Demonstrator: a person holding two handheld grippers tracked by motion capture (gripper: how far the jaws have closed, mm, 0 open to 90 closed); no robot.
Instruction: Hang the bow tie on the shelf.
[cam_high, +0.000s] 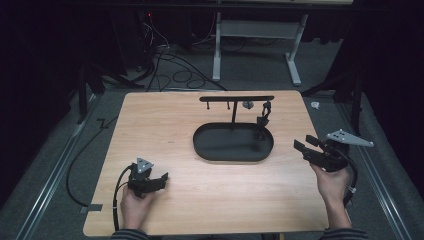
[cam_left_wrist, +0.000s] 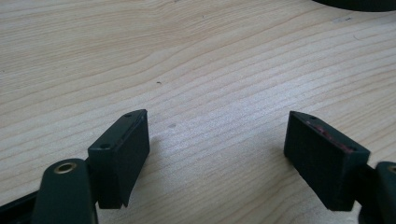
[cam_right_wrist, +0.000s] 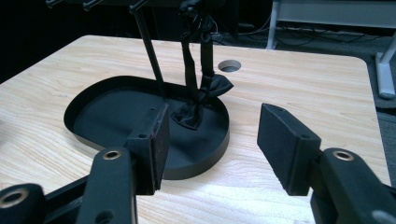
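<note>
While the right gripper (cam_high: 306, 142) hovers near the table's (cam_high: 210, 195) right edge, jaws apart and empty, the black bow tie (cam_right_wrist: 201, 95) hangs from the rack (cam_high: 236, 98) over the tray (cam_high: 220, 150), dark and hard to make out. Left gripper (cam_high: 161, 178), near the front left corner, is released too.

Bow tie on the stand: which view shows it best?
Right gripper view: the black bow tie hangs close, between the open right tongs, its strap and knot distinct. The high view shows it small and dark above the tray. The left gripper view faces bare table.
</note>
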